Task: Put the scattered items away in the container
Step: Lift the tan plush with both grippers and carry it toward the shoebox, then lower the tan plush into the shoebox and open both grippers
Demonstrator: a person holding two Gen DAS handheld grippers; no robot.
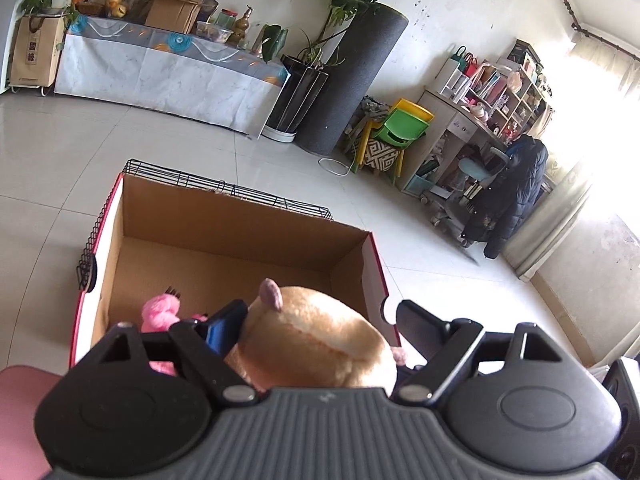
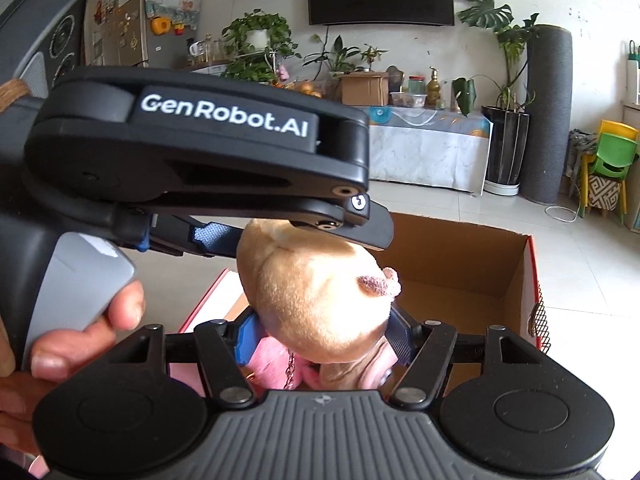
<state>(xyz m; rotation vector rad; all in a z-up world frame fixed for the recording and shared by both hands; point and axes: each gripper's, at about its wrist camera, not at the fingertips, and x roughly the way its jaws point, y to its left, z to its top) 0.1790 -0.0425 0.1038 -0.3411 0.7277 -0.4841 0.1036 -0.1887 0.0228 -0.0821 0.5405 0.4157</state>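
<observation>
Corrugated brown inside and red outside, the open cardboard box (image 1: pixel 224 240) sits on the pale tiled floor (image 1: pixel 60 152), with a black wire rack (image 1: pixel 224 190) against its far side. Held above the box's near edge is a tan plush hamster (image 1: pixel 316 340) with small pinkish ears. Both claws grip it together: the left claw (image 1: pixel 320 320) presses a blue pad on one side of its body, and the right claw (image 2: pixel 324 332) squeezes its lower part between two blue pads. A hand (image 2: pixel 80 340) wraps the left claw's grey handle. Smaller, a pink plush toy (image 1: pixel 160 312) lies in the box's near left corner.
</observation>
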